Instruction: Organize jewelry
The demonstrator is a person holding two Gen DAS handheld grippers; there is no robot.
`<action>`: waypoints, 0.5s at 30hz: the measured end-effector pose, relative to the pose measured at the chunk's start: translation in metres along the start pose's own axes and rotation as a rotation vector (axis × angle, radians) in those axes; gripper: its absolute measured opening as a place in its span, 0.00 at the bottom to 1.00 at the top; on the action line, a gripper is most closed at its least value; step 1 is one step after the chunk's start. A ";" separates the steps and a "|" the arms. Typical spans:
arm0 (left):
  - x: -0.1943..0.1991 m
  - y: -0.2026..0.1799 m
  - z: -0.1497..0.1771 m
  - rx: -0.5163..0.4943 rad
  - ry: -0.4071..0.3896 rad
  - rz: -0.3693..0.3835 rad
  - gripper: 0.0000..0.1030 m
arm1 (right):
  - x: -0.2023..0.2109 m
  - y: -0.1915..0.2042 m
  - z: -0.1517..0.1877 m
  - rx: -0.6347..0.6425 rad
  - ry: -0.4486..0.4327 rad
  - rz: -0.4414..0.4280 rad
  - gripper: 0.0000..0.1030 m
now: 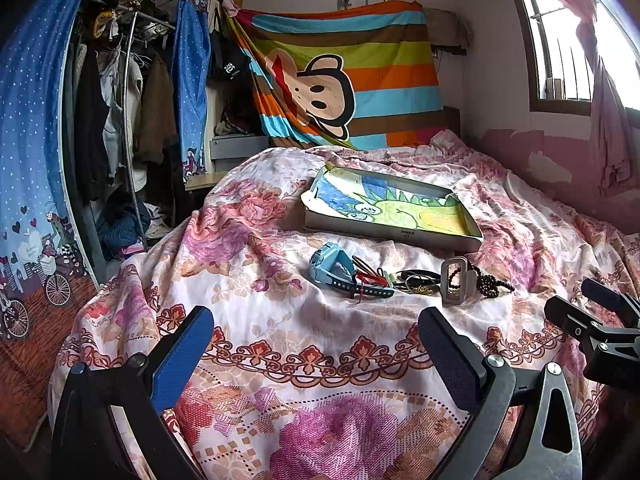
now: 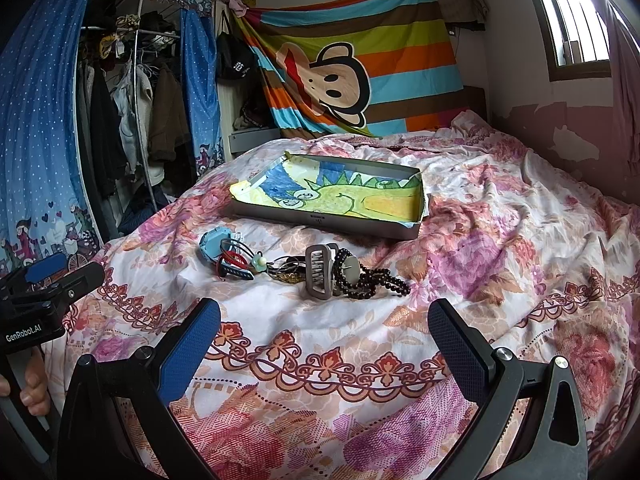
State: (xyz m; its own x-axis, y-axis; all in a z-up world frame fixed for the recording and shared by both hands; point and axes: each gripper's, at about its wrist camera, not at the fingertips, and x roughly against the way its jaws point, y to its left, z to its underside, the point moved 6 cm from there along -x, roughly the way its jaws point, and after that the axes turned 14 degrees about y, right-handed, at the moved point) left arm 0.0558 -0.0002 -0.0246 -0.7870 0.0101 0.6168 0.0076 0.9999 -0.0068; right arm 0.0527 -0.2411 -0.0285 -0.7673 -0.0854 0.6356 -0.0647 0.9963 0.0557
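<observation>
A row of jewelry lies on the floral bedspread: a light blue watch (image 1: 334,268) (image 2: 216,244), red and dark cord bracelets (image 1: 370,278) (image 2: 236,260), a grey hair claw clip (image 1: 456,280) (image 2: 320,272) and a dark bead bracelet (image 1: 490,282) (image 2: 368,280). Behind them sits a shallow grey box (image 1: 436,238) (image 2: 360,230) lined with a crayon drawing. My left gripper (image 1: 316,344) is open and empty, in front of the row. My right gripper (image 2: 326,338) is open and empty, also short of the items.
The bedspread (image 1: 280,320) covers the bed. A striped monkey-print sheet (image 1: 344,72) hangs at the back. An open wardrobe (image 1: 112,120) with blue curtains stands left. A window (image 1: 568,40) is at the right. Each gripper shows in the other's view (image 1: 600,320) (image 2: 40,292).
</observation>
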 end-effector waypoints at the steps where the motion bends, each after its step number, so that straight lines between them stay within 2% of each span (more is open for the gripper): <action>1: 0.000 0.000 0.000 0.000 0.000 0.000 1.00 | 0.000 0.000 0.000 0.000 0.001 0.000 0.99; 6: 0.000 0.000 0.000 0.000 0.005 0.000 1.00 | -0.003 -0.003 0.004 -0.007 0.011 0.017 0.99; 10: -0.011 -0.002 0.014 0.005 0.029 0.002 1.00 | -0.005 -0.014 0.005 -0.038 0.032 0.016 0.99; 15: -0.037 0.007 0.011 0.062 0.119 0.049 1.00 | -0.014 -0.035 -0.007 -0.054 0.069 0.014 0.99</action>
State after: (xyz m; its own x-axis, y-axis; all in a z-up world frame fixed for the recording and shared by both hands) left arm 0.0780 0.0065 -0.0558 -0.7080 0.0626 0.7034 0.0032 0.9963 -0.0854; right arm 0.0704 -0.2744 -0.0342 -0.7222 -0.0729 0.6879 -0.0182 0.9961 0.0865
